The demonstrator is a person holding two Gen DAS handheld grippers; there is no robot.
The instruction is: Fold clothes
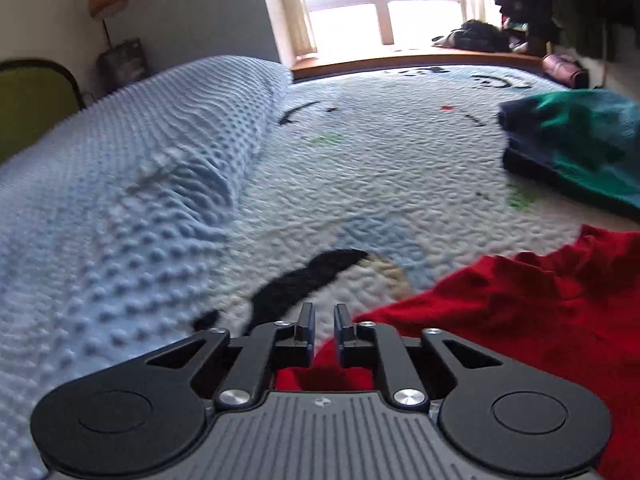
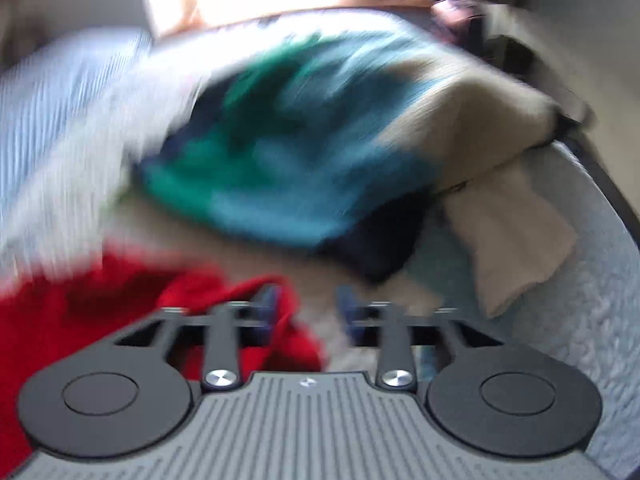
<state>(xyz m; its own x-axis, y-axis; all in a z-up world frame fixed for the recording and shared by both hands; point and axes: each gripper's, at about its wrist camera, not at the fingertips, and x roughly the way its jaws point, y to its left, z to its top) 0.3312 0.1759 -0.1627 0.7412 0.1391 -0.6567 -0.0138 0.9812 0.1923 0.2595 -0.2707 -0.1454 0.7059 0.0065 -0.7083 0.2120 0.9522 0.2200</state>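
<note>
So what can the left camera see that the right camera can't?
Only the left camera shows the window, the lamp and the bumpy blue blanket sharply. Only the right camera, which is blurry, shows the beige cloth and white towel. Both show the red shirt and the green and blue clothes on the bed. The left tongs are nearly closed with a gap; the right tongs are open.

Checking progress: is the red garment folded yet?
No: the red garment lies crumpled on the bed, its edges uneven and bunched.
</note>
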